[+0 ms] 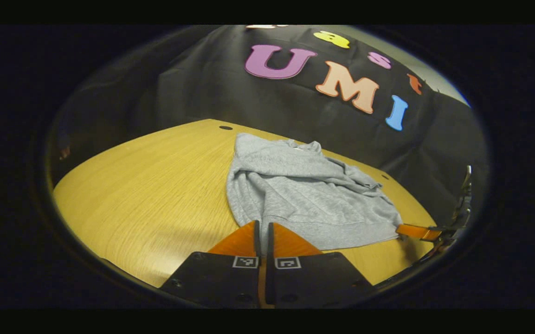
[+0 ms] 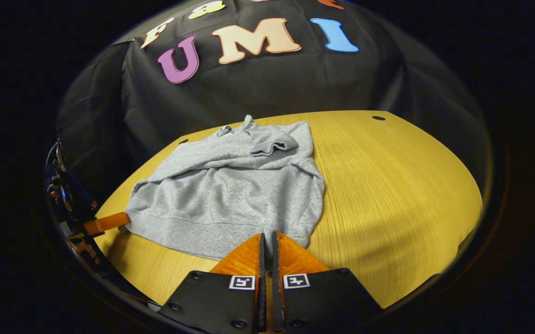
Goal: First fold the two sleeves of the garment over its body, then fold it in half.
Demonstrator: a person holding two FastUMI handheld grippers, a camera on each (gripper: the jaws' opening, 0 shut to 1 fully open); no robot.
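Both grippers, left gripper (image 1: 262, 227) and right gripper (image 2: 267, 237), pinch the hem of the grey cotton sweatshirt (image 2: 230, 190) on the yellow wooden table (image 2: 388, 185), sleeves already folded. Lift both corners evenly toward the collar.

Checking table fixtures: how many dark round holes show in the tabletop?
3 at least. One hole at the far corner, one on the back edge right of the sweatshirt, one at the far right corner. The sweatshirt may hide more.
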